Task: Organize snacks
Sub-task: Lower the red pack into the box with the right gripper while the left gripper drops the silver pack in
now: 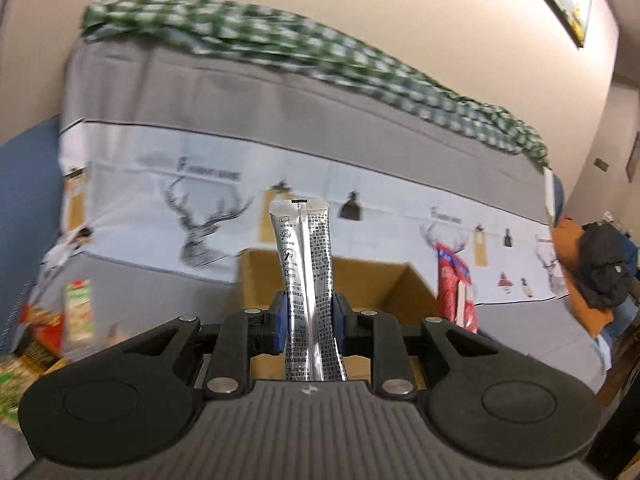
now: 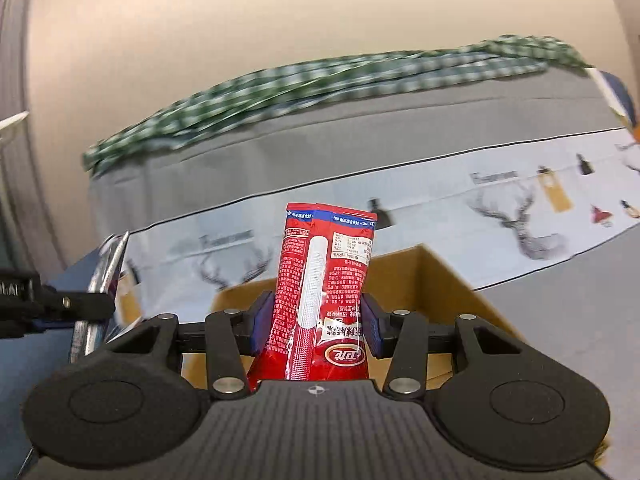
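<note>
My left gripper (image 1: 308, 318) is shut on a silver stick packet (image 1: 306, 272) that stands upright between the blue pads, held above an open cardboard box (image 1: 396, 280). My right gripper (image 2: 316, 322) is shut on a red snack packet (image 2: 324, 280), upright, above the same cardboard box (image 2: 440, 280). The red packet also shows at the right in the left wrist view (image 1: 456, 292). The silver packet and the left gripper show at the left edge of the right wrist view (image 2: 100, 280).
Several green and red snack bags (image 1: 52, 320) lie at the left. A grey sofa back (image 1: 240, 92) with a deer-print cloth (image 1: 200, 208) and a green checked cloth (image 1: 320, 48) stands behind the box. A dark bag (image 1: 604, 268) lies at the right.
</note>
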`<state>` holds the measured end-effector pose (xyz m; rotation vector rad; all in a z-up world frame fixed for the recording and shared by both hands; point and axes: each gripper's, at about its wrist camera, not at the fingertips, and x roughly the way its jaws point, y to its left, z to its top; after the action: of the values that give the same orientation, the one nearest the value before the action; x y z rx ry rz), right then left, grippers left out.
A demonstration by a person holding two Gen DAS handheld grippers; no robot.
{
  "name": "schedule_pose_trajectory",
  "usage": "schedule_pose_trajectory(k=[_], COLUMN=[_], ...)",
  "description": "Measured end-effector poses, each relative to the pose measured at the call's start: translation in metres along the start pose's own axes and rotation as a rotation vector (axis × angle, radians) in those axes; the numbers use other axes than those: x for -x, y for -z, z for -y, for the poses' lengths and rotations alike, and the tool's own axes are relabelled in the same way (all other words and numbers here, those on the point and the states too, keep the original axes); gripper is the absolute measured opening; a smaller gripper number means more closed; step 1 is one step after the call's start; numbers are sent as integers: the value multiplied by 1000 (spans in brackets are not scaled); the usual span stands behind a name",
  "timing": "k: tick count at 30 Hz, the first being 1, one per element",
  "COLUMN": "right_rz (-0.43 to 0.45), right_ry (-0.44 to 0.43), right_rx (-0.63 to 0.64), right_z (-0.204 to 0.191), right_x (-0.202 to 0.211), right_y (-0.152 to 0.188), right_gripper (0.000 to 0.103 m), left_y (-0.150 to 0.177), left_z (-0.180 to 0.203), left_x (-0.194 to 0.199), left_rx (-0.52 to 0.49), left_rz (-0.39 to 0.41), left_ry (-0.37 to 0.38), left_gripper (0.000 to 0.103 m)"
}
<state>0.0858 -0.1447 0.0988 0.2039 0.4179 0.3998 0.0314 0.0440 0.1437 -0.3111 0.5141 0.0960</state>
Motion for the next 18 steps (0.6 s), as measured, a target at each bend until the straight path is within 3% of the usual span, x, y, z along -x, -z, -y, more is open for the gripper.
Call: schedule_pose_trajectory(k=[8,18], right_rz=[26,36], right_ry=[61,98], right_rx=[-21,-43], right_z=[22,38], right_x=[1,5], right_y=[-3,-4], right_gripper=[48,48], left_y=[-21,-24], left_z=[41,53], left_x=[-22,-34], left_rx=[-34,-36], left_rz=[-3,-24], left_ry=[47,58], left_gripper=[25,25])
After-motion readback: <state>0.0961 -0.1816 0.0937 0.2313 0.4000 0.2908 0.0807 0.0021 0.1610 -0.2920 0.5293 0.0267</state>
